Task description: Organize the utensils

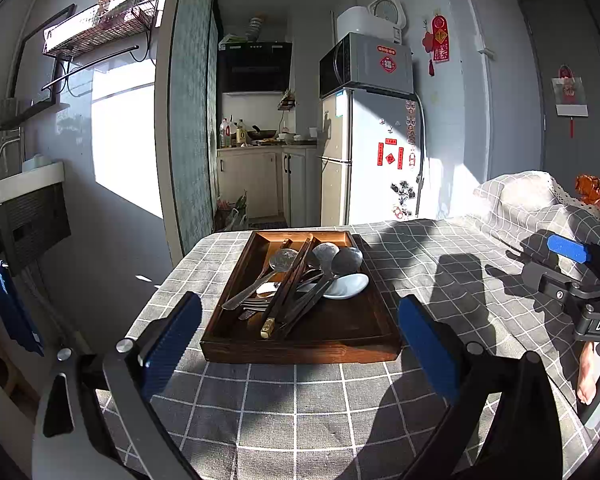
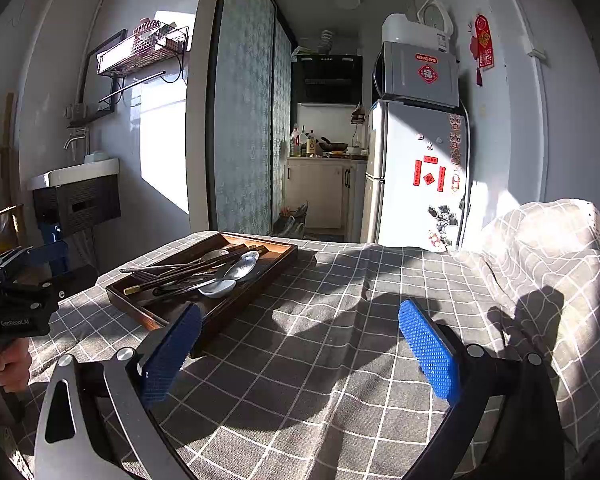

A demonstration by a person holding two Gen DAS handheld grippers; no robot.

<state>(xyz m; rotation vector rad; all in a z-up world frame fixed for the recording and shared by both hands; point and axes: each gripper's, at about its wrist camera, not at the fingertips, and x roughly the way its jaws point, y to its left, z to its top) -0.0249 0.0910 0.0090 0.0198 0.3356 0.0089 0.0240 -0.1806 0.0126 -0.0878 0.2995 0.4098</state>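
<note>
A dark wooden tray [image 1: 236, 344] sits on the grey checked tablecloth and also shows in the right wrist view [image 2: 220, 316]. In it lies a loose pile of utensils: metal spoons [image 1: 336, 260], dark chopsticks [image 1: 290, 288] with a brass tip, a fork [image 1: 256, 304] and a white ceramic spoon [image 1: 350, 286] [image 2: 218, 288]. My left gripper [image 1: 300, 332] is open and empty, just in front of the tray's near edge. My right gripper [image 2: 300, 340] is open and empty over bare cloth to the right of the tray; it also shows in the left wrist view [image 1: 572, 264].
The checked cloth [image 2: 340, 360] covers the table and rises over a bulky shape at the right [image 2: 540, 248]. The table's far edge lies just behind the tray. A fridge [image 1: 372, 160], kitchen doorway and wall sink [image 1: 20, 188] stand beyond.
</note>
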